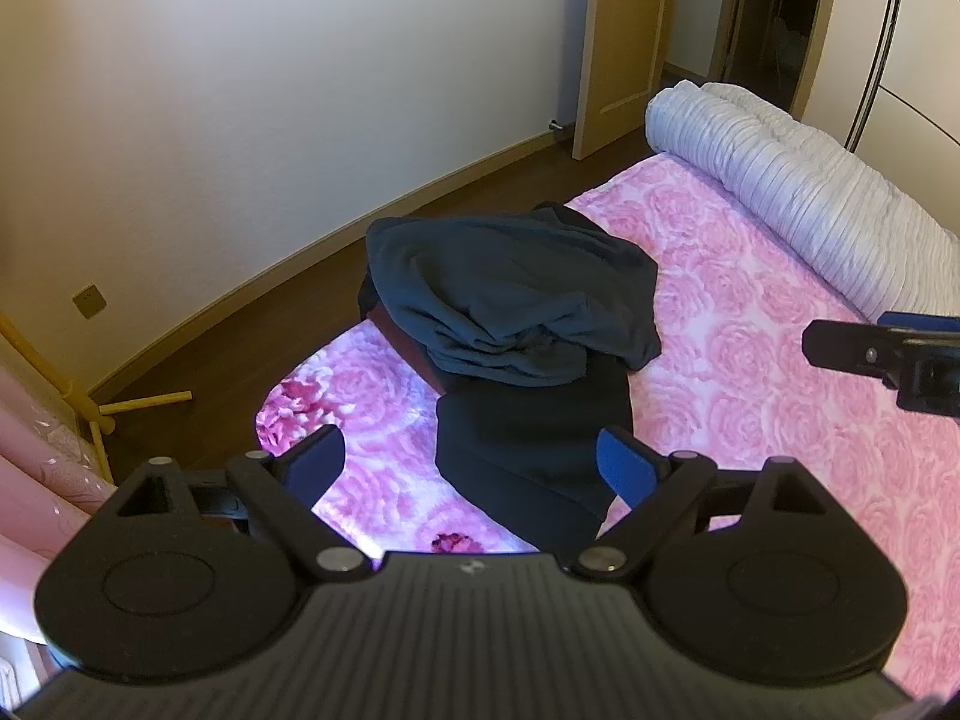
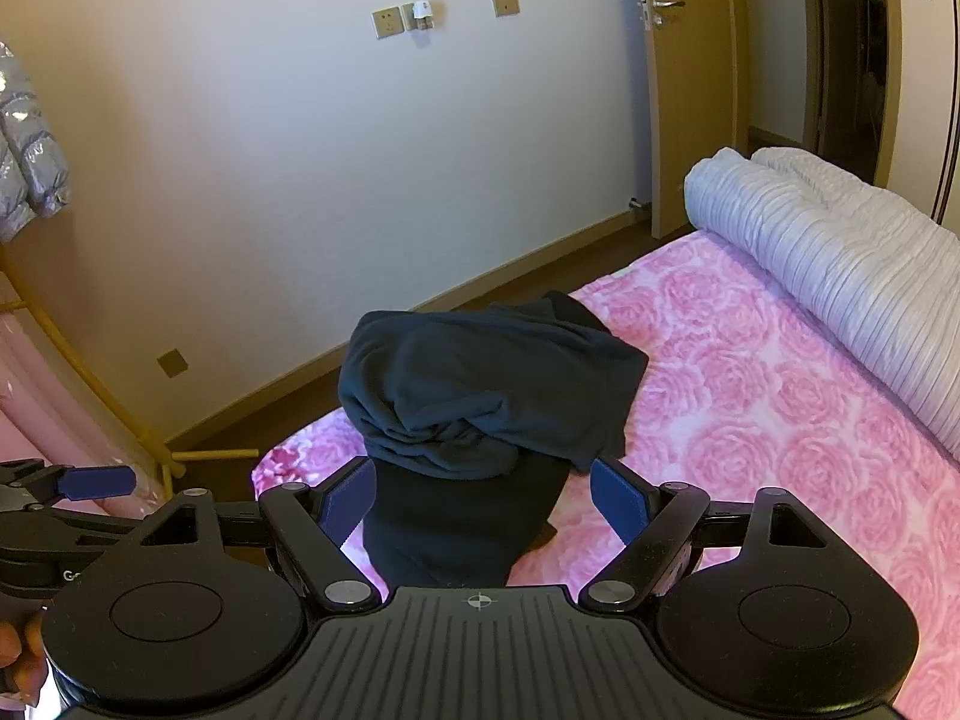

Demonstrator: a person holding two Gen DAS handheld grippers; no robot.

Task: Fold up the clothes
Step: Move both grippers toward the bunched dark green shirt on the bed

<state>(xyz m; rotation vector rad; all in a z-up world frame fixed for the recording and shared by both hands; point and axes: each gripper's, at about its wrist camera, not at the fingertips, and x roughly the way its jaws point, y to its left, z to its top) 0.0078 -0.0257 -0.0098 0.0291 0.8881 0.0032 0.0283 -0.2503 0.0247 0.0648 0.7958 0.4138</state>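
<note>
Dark garment [image 1: 510,300], bunched at 12 o'clock near the bed [image 1: 750,390] edge; left gripper [image 1: 471,459] and right gripper [image 2: 483,495] both spread, empty, above it; hem probably buried, so seize outermost loose edge and spread flat.

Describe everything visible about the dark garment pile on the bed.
The dark garment pile is soft, matte, teal-black knit fabric, crumpled and unfolded, bunched on top with a flatter black piece extending toward the cameras. It rests on the pink floral bedspread near the bed's edge, by the floor. Neither open gripper touches it.
</note>
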